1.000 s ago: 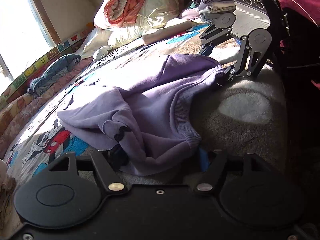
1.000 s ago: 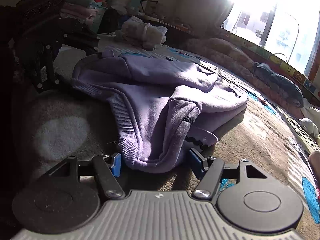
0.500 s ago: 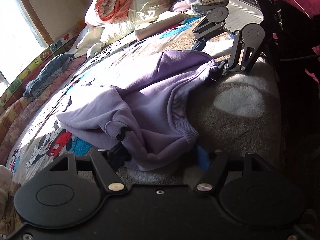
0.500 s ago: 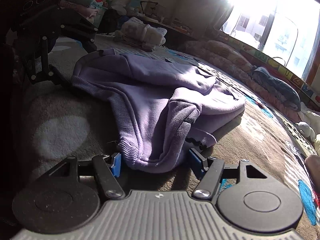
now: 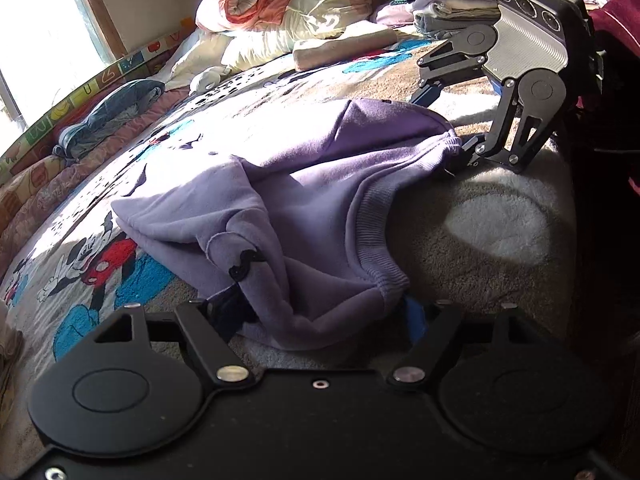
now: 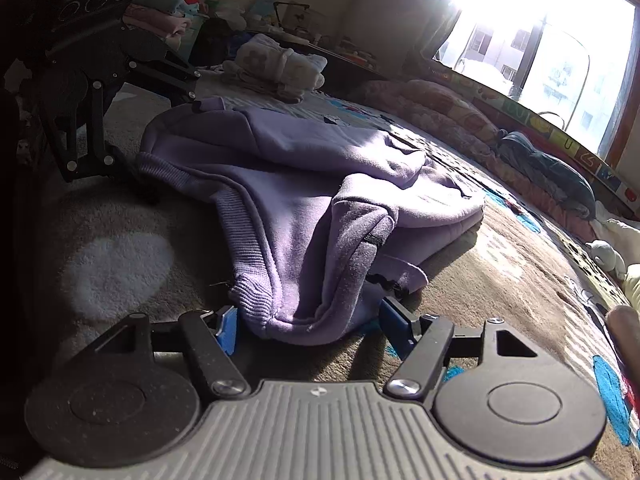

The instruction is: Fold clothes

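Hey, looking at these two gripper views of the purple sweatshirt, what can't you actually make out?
- Left gripper, left view: the sweatshirt covers its fingertips, so grip unclear.
- Right gripper, right view: fingers flank the hem; contact unclear.
- Sweatshirt front: folded under itself in both views.
- Window, right view: glare washes it out.

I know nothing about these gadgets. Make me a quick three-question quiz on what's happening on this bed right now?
1. True or false: the purple sweatshirt lies spread on a cartoon-print blanket.
2. Which part of the sweatshirt sits between the fingers of the right gripper? A) the hood B) a corner of the ribbed hem C) a zip
3. Fill in: the left gripper stands at the other ____ of the same ribbed hem.

Key: 1 true. 2 B. 3 corner. In both wrist views the jaws stand apart around the cloth, not pressed flat on it.
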Motion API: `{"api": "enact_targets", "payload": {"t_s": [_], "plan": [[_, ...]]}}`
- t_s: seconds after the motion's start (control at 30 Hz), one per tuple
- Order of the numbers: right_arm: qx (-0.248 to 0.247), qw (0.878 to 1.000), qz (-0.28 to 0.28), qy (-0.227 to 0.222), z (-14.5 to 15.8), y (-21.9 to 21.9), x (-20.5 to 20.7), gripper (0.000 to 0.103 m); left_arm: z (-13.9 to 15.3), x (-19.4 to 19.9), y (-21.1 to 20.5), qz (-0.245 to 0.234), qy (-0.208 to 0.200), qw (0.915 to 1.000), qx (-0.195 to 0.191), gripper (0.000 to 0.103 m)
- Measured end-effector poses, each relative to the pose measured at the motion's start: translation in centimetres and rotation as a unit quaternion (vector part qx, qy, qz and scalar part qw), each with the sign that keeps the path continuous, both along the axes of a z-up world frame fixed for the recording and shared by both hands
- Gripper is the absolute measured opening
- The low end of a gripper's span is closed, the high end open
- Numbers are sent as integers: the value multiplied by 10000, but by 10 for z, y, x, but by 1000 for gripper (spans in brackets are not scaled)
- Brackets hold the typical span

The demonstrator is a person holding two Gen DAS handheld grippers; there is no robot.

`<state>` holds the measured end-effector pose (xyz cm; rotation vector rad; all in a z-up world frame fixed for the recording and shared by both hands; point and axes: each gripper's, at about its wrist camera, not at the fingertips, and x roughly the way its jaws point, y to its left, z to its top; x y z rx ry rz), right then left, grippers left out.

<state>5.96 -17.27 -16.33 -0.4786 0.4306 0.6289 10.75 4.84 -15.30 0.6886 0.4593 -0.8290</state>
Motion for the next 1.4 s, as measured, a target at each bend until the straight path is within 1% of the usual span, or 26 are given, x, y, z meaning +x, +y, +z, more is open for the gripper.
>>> {"api": "enact_targets", "payload": {"t_s": [0.07,0.17,0.3,0.33,0.4,0.43,0.47,0.5,0.53,0.57,0.6,0.63,0.7,0.73,0.77,0.8,0.83,0.87,0.97,1.0,1.07,1.1,1.13,1.23,1.33,1.4], "plan": [[33,10000,-22,34,0,-1,1,71,-1,-3,-10,-222,-144,9993,257,76],[50,10000,-26,41,0,-1,2,72,6,-1,-3,-63,34,9999,126,76],[61,10000,-27,35,-1,-1,1,72,14,-19,8,184,-56,9998,113,76],[67,10000,-27,39,-1,-1,1,72,19,-22,12,314,4,9995,-10,76],[58,10000,-27,26,-1,-1,1,72,29,-20,24,697,395,9945,-679,76],[55,10000,-29,23,-1,-1,1,72,34,-16,30,936,633,9879,-1065,77],[53,10000,-31,23,0,-1,1,72,37,-11,35,1215,859,9781,-1458,76],[51,10000,-34,23,0,-1,1,72,39,-5,40,1513,1076,9650,-1851,76],[49,10000,-36,23,0,-1,1,72,41,1,44,1807,1290,9490,-2238,76],[47,10000,-41,20,0,0,1,72,43,8,49,2095,1500,9301,-2618,74],[42,10000,-48,13,0,0,1,72,46,14,53,2377,1705,9083,-2991,72],[38,10000,-57,6,0,0,0,72,48,20,58,2651,1905,8837,-3354,67],[37,10000,-69,2,0,0,0,73,46,30,60,3026,2334,8406,-3838,53],[41,10000,-72,4,0,0,0,73,44,33,58,3201,2492,8269,-3895,45],[45,10000,-75,6,0,0,0,73,42,35,55,3374,2561,8189,-3873,37],[51,10000,-79,7,0,0,0,73,38,36,54,3549,2641,8073,-3905,34],[55,10000,-81,7,0,-1,0,73,33,36,54,3721,2741,7928,-3973,31],[58,9999,-84,6,0,-1,0,73,28,34,56,3884,2839,7713,-4167,23],[69,9999,-84,5,0,-1,0,73,9,23,69,4323,3109,6881,-4929,13],[74,9999,-83,10,0,-2,0,73,3,19,72,4454,3159,6631,-5120,12],[84,9999,-82,19,0,-2,0,73,-8,11,78,4701,3218,6169,-5430,12],[85,9999,-82,20,0,-2,0,73,-12,8,78,4771,3258,5999,-5535,12],[87,9999,-82,21,0,-2,0,73,-13,8,76,4783,3253,6010,-5516,12],[86,9999,-82,17,0,-2,0,73,-8,11,69,4768,3143,6285,-5281,11],[80,9999,-93,10,1,-2,0,73,-7,13,71,4720,3169,6422,-5141,15],[102,9999,-95,23,2,-4,0,74,-4,15,74,4578,3213,6552,-5078,15]]}}
